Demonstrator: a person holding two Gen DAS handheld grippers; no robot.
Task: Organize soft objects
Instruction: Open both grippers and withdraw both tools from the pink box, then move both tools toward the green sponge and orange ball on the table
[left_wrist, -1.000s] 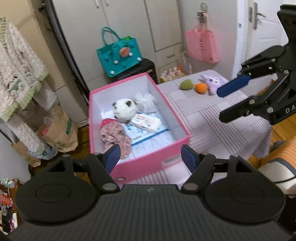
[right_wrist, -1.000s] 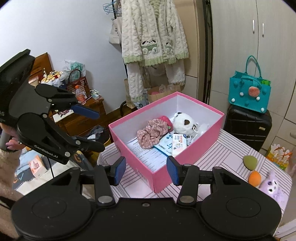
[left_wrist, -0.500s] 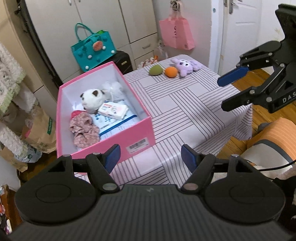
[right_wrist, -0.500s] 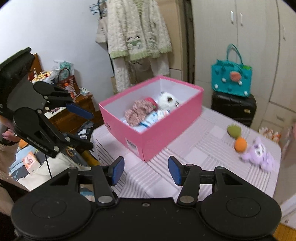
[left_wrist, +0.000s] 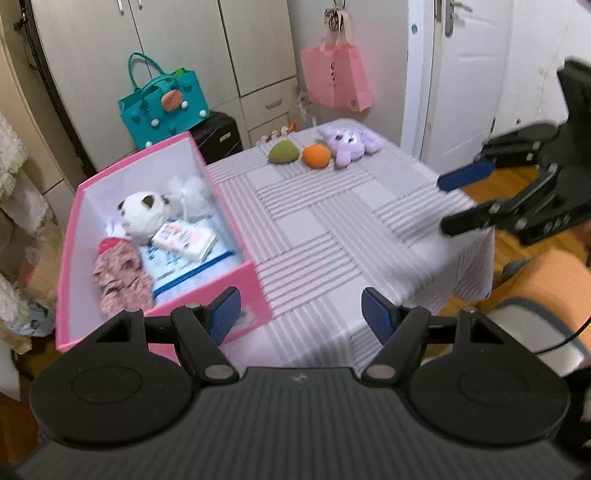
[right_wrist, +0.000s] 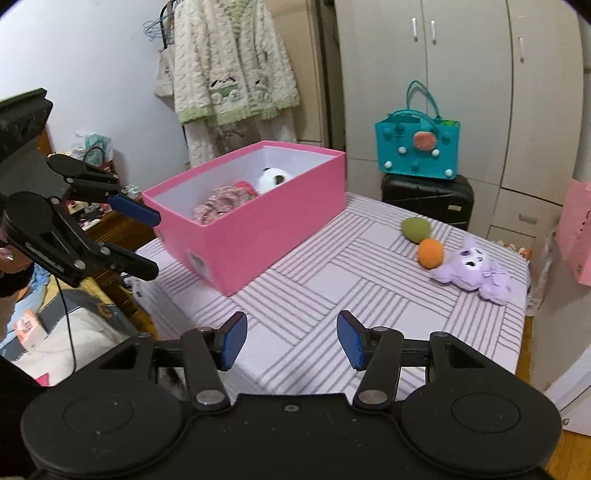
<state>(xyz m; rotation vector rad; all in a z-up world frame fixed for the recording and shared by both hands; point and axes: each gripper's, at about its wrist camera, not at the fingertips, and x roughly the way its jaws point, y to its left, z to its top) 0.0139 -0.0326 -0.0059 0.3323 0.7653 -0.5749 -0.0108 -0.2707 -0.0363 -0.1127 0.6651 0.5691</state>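
A pink box (left_wrist: 255, 280) (right_wrist: 258, 236) stands on the left part of the striped table (left_wrist: 332, 229). It holds a panda plush (left_wrist: 142, 212), a floral pink cloth (left_wrist: 118, 273), a tissue pack (left_wrist: 184, 238) and a white fluffy piece (left_wrist: 190, 194). At the far side lie a green soft pear shape (right_wrist: 415, 229), an orange ball (right_wrist: 430, 253) and a purple plush (right_wrist: 471, 271). My left gripper (left_wrist: 301, 314) hovers open over the table's near edge beside the box. My right gripper (right_wrist: 291, 339) is open and empty over the near right edge, far from the toys.
A teal bag (right_wrist: 417, 147) sits on a black suitcase (right_wrist: 426, 197) behind the table. A pink bag (left_wrist: 336, 79) hangs by the white door (left_wrist: 461, 74). A fluffy cardigan (right_wrist: 232, 74) hangs behind the box. An orange cushion (left_wrist: 535, 280) lies at right.
Both grippers have sunk and swung from over the box toward the table's middle. The three loose toys now sit larger and nearer the centre. The right jaws stand slightly wider.
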